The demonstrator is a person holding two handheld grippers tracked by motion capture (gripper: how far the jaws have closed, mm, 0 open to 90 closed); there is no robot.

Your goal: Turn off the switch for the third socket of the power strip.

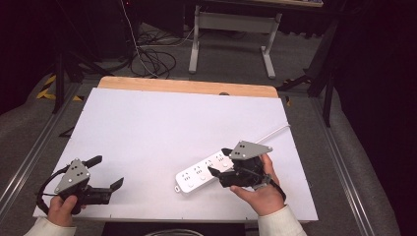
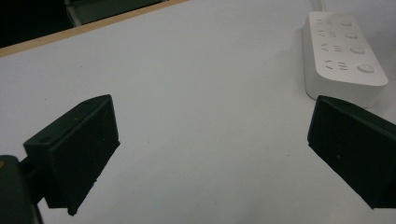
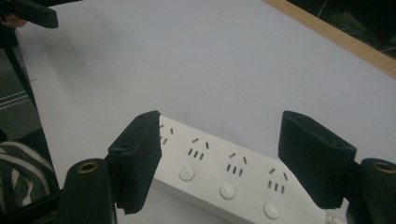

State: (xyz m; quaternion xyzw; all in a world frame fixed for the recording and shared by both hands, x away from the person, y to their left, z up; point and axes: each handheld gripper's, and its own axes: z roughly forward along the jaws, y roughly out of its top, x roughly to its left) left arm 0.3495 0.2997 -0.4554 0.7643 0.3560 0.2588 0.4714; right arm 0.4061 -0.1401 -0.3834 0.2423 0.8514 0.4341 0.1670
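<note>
The white power strip (image 1: pixel 202 173) lies flat on the white counter (image 1: pixel 162 128), slantwise near the front edge on the person's right, its thin white cable (image 1: pixel 271 132) running away toward the far right corner. Its sockets and round buttons face up (four of each can be counted in the right gripper view). The right tool (image 1: pixel 218 161) hangs over the cable end of the strip with its jaws spread wide, one to each side of the strip's body, the pads clear of it and gripping nothing. The right hand (image 1: pixel 260 192) holds it from behind, wrist near the counter's front edge. The left tool (image 1: pixel 105 171) sits well apart at the front left corner, jaws wide and empty, pointing across toward the strip, with the left hand (image 1: pixel 63 209) low at the edge.
</note>
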